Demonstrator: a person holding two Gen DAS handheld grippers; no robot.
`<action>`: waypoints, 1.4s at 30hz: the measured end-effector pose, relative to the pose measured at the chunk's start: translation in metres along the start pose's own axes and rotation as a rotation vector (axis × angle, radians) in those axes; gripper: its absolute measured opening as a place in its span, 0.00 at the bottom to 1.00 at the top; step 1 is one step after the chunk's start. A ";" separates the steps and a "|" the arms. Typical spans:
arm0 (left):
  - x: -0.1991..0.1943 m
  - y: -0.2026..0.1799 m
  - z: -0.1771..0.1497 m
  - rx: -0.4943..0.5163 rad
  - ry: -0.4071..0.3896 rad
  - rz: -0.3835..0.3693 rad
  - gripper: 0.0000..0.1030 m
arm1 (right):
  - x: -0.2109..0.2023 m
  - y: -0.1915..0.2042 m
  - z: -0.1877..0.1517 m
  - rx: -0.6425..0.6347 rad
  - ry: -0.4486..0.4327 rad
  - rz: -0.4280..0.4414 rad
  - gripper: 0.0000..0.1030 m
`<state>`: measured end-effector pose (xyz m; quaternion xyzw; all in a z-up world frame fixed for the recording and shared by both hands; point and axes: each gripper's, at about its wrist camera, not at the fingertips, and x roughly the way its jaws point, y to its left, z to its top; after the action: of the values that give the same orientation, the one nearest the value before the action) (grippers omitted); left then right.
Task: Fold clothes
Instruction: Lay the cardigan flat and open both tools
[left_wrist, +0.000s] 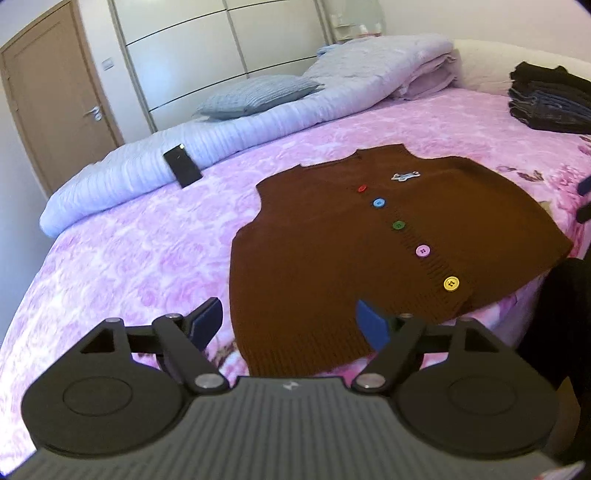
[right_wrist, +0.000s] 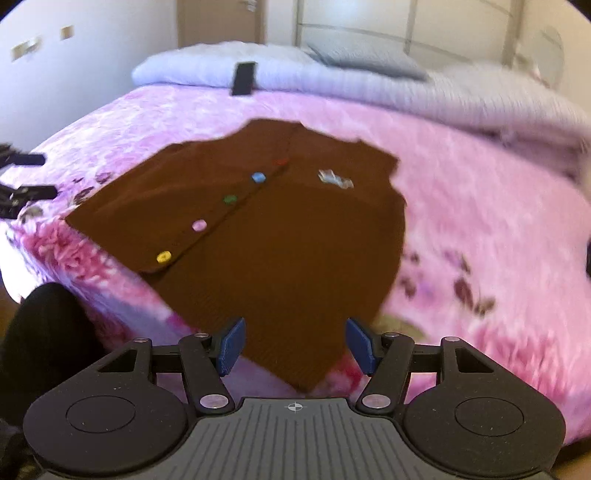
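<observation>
Here the brown cardigan (left_wrist: 369, 240) lies flat on the pink floral bedspread (left_wrist: 129, 240), its button line running from the hem at the bed's near edge up to the neckline. The left gripper (left_wrist: 291, 325) and right gripper (right_wrist: 295, 345) both hover above the hem, fingers spread apart and empty.

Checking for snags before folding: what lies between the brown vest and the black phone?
Only bare pink floral bedspread lies between the brown vest and the black phone, clearest in the left wrist view.
</observation>
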<state>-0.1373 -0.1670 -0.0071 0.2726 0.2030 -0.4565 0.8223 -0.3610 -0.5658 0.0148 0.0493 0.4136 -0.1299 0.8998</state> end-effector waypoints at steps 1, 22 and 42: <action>0.000 -0.002 -0.002 -0.013 0.009 0.001 0.75 | -0.002 -0.003 -0.002 0.020 0.011 -0.006 0.60; 0.001 0.012 -0.017 -0.113 0.049 -0.009 0.89 | -0.020 0.015 -0.007 0.010 -0.049 -0.031 0.94; 0.054 0.141 -0.026 0.248 -0.008 -0.108 0.88 | 0.099 0.262 0.048 -0.668 -0.313 0.118 0.76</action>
<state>0.0091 -0.1239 -0.0220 0.3592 0.1561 -0.5226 0.7573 -0.1921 -0.3423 -0.0334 -0.2439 0.2871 0.0582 0.9245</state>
